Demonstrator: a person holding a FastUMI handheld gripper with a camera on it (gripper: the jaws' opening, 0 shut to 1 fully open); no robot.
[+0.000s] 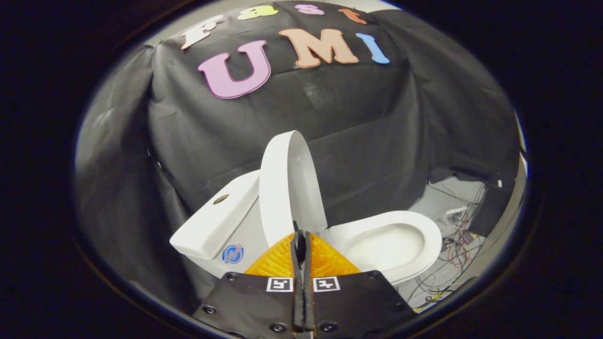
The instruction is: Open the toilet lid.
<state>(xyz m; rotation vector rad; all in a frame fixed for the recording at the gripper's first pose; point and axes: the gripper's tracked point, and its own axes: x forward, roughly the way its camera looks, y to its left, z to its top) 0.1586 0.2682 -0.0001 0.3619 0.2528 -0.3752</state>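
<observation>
1. The toilet lid (287, 183) is white and stands up, open. It leans back toward the tank (214, 221).
2. The lid is just beyond the tips of the gripper (299, 234). Its lower edge sits behind the fingertips, and I cannot tell if they touch it.
3. The two fingers (297, 263) are pressed flat together with no gap between them. Nothing is held between them.
4. The white seat and bowl (391, 242) lie open next to the lid, on the right of the fingers. The bowl's inside is white.
5. The tank is white too, on the left of the lid. It has a round button (220, 198) on top and a small round blue sticker (232, 254) on its side.
6. Black cloth (358, 122) hangs behind the toilet as the booth's wall.
7. On the floor past the bowl there is a tangle of wires (454, 235), some red, lying near a dark box (490, 207).
</observation>
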